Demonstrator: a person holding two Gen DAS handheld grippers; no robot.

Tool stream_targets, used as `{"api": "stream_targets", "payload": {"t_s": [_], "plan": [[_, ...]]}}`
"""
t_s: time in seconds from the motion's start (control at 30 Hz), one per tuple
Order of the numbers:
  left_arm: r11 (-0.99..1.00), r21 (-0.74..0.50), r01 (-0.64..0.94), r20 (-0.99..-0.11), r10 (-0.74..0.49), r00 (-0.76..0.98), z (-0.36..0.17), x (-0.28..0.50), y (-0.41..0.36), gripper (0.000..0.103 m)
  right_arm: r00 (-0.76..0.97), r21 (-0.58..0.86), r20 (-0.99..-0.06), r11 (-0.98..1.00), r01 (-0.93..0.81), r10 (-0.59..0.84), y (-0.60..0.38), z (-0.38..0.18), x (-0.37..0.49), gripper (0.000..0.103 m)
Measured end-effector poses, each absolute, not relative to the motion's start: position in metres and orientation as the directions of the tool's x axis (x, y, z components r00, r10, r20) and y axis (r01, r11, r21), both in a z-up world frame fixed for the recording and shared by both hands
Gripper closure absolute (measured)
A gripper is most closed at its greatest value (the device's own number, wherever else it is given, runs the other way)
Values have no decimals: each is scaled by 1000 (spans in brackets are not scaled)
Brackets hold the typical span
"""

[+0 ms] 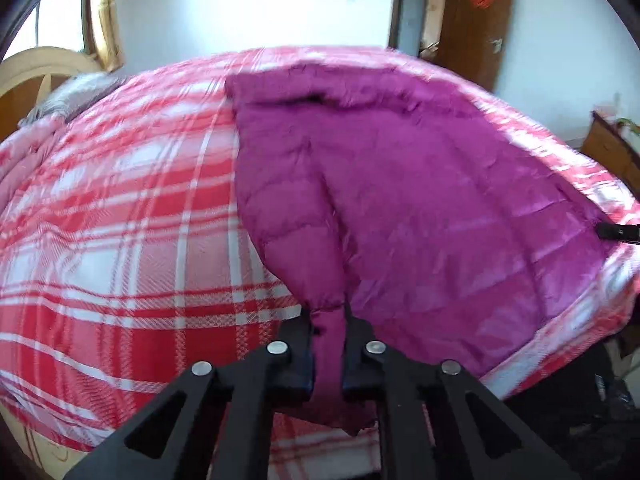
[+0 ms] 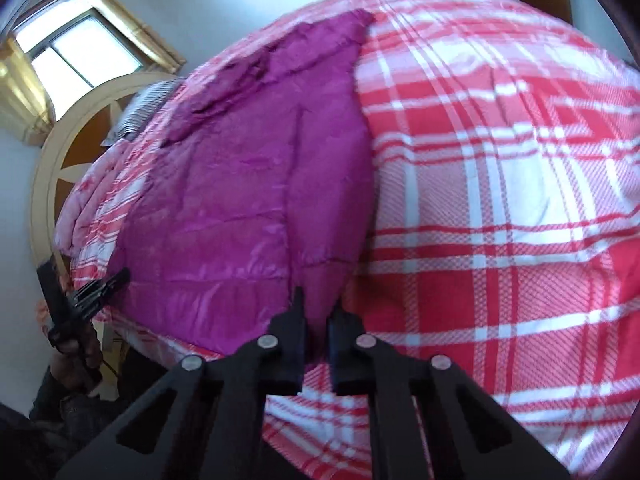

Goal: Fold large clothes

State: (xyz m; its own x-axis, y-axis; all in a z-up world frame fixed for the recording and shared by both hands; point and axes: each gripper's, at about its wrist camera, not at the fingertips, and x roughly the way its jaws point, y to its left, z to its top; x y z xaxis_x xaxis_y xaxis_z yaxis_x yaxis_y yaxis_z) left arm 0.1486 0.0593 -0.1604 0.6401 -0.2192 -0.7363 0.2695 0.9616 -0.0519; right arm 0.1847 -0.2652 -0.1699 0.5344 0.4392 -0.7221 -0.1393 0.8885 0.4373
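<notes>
The magenta puffer jacket [image 1: 400,184] is spread flat on the plaid bedspread [image 1: 120,216], and everything is placed from it. At the jacket's left near corner, a cuff-like end is pinched firmly by the left gripper [image 1: 328,332], pads pressed onto fabric. At its right near corner, the hem is pinched the same way by the right gripper [image 2: 318,320]. Both corners are probably held so the near edge can be carried over evenly toward the collar.
</notes>
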Motion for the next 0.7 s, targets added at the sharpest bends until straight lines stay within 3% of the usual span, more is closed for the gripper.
{"api": "stream_targets", "payload": {"t_s": [0.23,0.37,0.5,0.7], "plan": [[906,-170,389,-565,-413,714,-65,90,85,96,643,428,-614,878,-215,457,-276,-108,120,94],[887,-202,415,-475,-459,750,-23,89,91,96,731,428,-495,864,-266,470,-287,-60,82,94],[901,-171,399,-481,-430,764,-24,128,85,96,794,409,-403,865,-290,456,-296,-28,88,94],[925,-166,341,-520,-376,767,-34,232,76,96,819,413,-390,875,-252,421,-299,-13,176,95]]}}
